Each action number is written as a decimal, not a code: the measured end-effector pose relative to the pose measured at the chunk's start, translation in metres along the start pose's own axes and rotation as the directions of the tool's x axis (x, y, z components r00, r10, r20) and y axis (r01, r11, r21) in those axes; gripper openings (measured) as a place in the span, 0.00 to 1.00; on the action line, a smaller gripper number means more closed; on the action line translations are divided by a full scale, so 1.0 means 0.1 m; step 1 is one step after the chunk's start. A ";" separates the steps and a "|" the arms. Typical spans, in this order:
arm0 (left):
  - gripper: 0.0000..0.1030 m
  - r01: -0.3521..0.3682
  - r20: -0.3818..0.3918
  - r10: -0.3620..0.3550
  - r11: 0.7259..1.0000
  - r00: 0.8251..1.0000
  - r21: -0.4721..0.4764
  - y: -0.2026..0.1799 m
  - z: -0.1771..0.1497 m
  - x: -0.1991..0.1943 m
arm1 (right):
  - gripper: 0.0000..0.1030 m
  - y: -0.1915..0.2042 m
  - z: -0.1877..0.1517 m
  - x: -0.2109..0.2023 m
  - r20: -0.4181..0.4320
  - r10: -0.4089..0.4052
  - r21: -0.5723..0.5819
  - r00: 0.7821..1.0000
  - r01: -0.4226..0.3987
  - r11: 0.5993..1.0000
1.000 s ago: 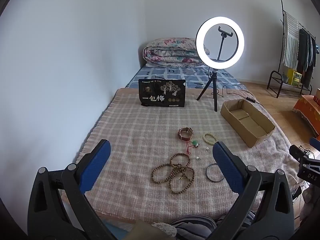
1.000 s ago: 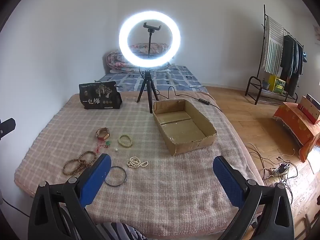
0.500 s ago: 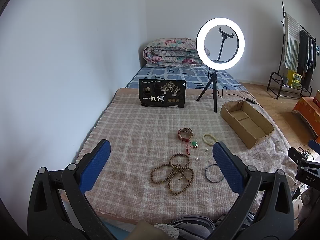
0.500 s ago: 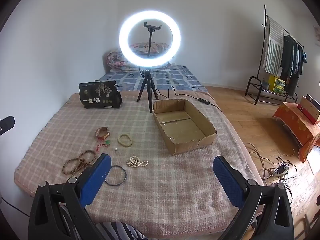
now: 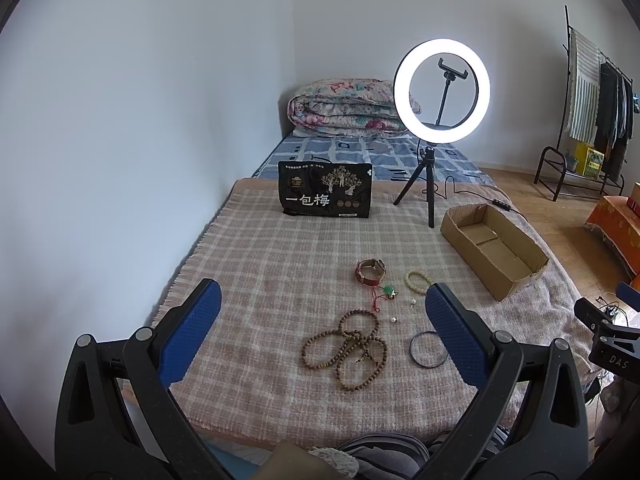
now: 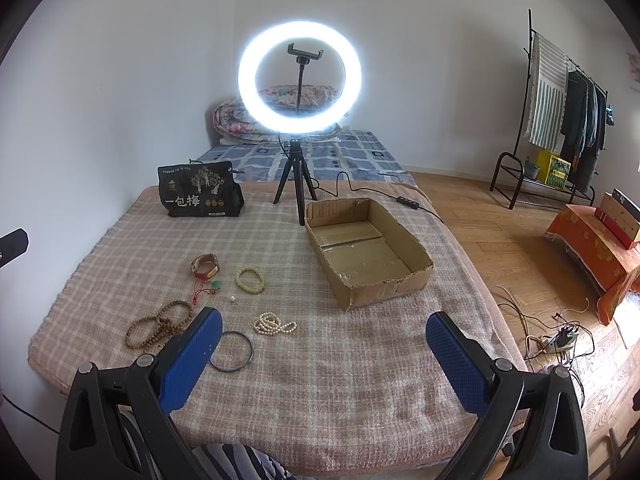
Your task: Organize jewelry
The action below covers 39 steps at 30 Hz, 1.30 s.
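Jewelry lies on a pink checked blanket [image 5: 260, 280]: a long brown bead string [image 5: 346, 350], a dark bangle [image 5: 427, 354], a red-brown watch [image 5: 370, 271], a green pendant on red cord [image 5: 387, 290], a yellow bead bracelet [image 5: 417, 281] and a small pearl [image 5: 394, 320]. The right wrist view also shows a white bead bracelet [image 6: 274, 325] and the bangle [image 6: 232, 351]. An empty cardboard box [image 6: 366, 248] sits right of them. My left gripper [image 5: 320, 320] and right gripper [image 6: 320, 340] are open and empty, held above the blanket's near edge.
A lit ring light on a tripod [image 6: 299, 80] stands behind the box, its cable trailing right. A black snack bag [image 5: 325, 190] stands at the back. A folded quilt [image 5: 344, 106], a clothes rack [image 6: 560, 120] and floor cables [image 6: 560, 332] lie around.
Both grippers have drifted slightly; the jewelry sits a little lower in the left view. Nothing was picked up or moved.
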<state>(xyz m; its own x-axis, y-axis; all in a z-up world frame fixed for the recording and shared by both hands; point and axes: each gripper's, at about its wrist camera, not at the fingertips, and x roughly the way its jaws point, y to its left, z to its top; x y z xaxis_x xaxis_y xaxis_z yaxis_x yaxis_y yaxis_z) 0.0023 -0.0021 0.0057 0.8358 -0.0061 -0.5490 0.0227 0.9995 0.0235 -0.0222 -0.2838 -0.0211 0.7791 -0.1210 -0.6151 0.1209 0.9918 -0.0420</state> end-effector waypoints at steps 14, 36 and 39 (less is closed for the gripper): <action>1.00 0.002 0.001 -0.002 1.000 1.000 -0.003 0.01 0.01 -0.01 | 1.00 0.00 0.01 0.00 -0.001 0.000 -0.002 1.000 0.000 1.000; 1.00 0.004 0.003 -0.004 1.000 1.000 -0.007 0.02 0.00 -0.01 | 1.00 0.03 -0.01 0.02 -0.005 -0.002 -0.003 1.000 0.002 1.000; 1.00 0.003 0.003 -0.003 1.000 1.000 -0.008 0.02 0.00 -0.01 | 1.00 0.05 -0.04 0.03 -0.007 -0.003 -0.005 1.000 0.003 1.000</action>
<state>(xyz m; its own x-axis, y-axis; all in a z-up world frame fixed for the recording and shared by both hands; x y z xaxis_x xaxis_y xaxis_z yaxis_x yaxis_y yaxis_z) 0.0013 -0.0001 0.0058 0.8374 -0.0092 -0.5465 0.0211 0.9997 0.0155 -0.0215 -0.2794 -0.0260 0.7744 -0.1240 -0.6204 0.1206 0.9916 -0.0478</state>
